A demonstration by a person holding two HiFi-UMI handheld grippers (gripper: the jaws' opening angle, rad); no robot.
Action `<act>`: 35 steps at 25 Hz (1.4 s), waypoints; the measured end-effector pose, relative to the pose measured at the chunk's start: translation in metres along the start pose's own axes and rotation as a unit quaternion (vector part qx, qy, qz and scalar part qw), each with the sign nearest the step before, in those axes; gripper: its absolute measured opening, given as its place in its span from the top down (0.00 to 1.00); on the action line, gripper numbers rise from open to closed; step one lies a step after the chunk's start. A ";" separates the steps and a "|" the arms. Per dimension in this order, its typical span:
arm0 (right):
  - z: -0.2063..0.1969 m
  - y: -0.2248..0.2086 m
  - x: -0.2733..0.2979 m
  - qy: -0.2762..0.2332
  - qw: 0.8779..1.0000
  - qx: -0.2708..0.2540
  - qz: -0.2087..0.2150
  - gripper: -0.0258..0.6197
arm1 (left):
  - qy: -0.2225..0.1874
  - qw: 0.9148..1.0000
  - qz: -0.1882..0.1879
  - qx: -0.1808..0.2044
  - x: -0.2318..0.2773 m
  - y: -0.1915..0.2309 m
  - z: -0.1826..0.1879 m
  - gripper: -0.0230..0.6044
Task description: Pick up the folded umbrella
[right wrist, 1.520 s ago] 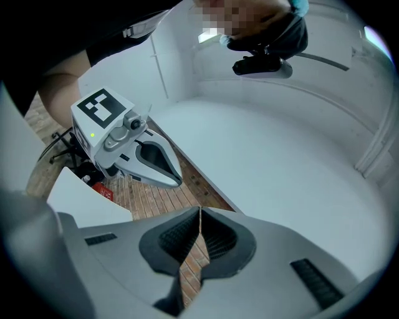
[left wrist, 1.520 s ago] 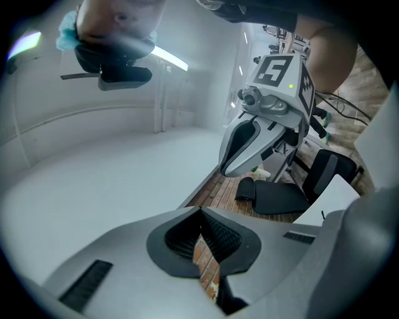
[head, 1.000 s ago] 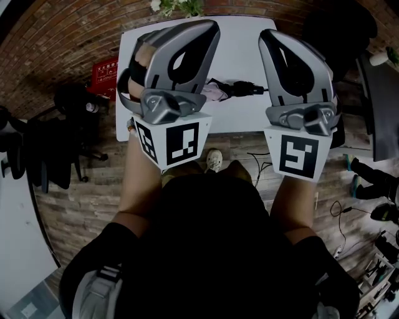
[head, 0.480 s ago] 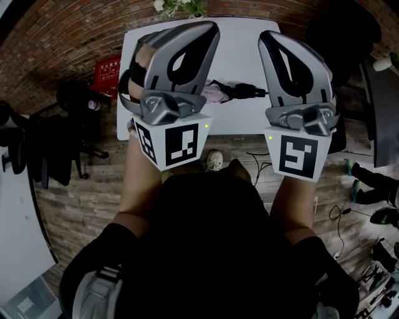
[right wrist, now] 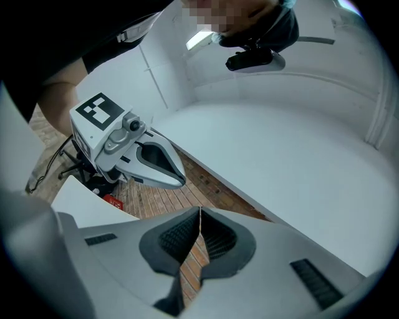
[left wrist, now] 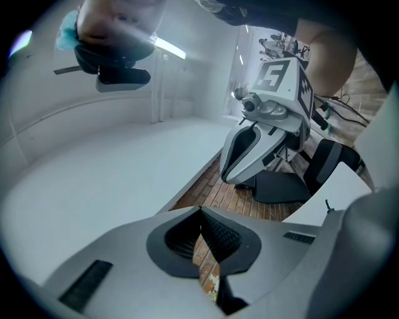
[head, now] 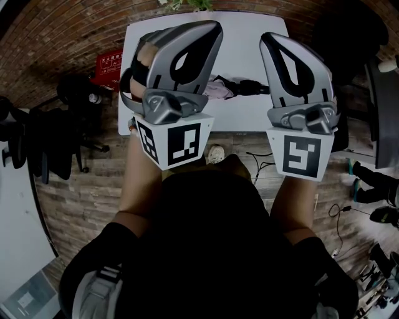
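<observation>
The folded umbrella [head: 232,88], black with a pale pink part, lies on the white table [head: 243,37] in the head view. It shows between the two grippers, its left end hidden behind the left one. My left gripper [head: 214,27] is held up in front of the table, its jaws shut with nothing in them [left wrist: 201,209]. My right gripper [head: 267,37] is beside it, also shut and empty [right wrist: 199,210]. Both hang well above the umbrella, and neither touches it. Each gripper view shows the other gripper [left wrist: 265,140] [right wrist: 134,156], not the umbrella.
Black office chairs [head: 59,134] stand left of the table, and another dark chair [head: 346,37] at its right. A red box [head: 107,62] sits by the table's left edge. A plant [head: 187,4] is at the far edge. Cables [head: 259,163] lie on the wooden floor.
Both grippers keep their places and stay shut. Only the head view has shifted slightly, so the table sits a little lower in the picture.
</observation>
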State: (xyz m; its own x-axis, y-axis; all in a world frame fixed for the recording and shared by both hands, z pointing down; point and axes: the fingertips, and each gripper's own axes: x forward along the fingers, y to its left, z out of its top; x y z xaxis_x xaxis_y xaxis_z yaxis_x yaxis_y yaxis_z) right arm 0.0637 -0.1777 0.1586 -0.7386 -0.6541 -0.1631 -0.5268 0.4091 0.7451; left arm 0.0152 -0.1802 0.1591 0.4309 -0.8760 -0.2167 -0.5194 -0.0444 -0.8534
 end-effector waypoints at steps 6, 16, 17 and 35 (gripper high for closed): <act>-0.008 0.008 0.012 0.009 0.999 0.018 0.031 0.91 | -0.008 1.000 -0.006 -0.009 0.011 -0.002 -0.012 0.94; -0.037 0.039 0.025 0.032 0.993 0.049 0.102 0.91 | -0.008 0.997 -0.044 -0.058 0.021 -0.028 -0.032 0.94; -0.040 0.042 0.026 0.035 0.993 0.050 0.106 0.91 | -0.007 0.997 -0.047 -0.058 0.021 -0.030 -0.034 0.94; -0.131 0.134 0.016 0.132 0.951 0.042 0.276 0.72 | 0.013 0.995 -0.076 -0.070 0.023 -0.062 -0.059 0.94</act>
State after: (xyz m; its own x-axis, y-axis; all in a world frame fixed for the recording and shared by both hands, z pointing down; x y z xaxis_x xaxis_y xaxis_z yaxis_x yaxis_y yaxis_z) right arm 0.0361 -0.2168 0.3404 -0.7870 -0.4577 0.4136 -0.1300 0.7784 0.6141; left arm 0.0135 -0.2258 0.2356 0.4934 -0.8665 -0.0759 -0.5481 -0.2420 -0.8006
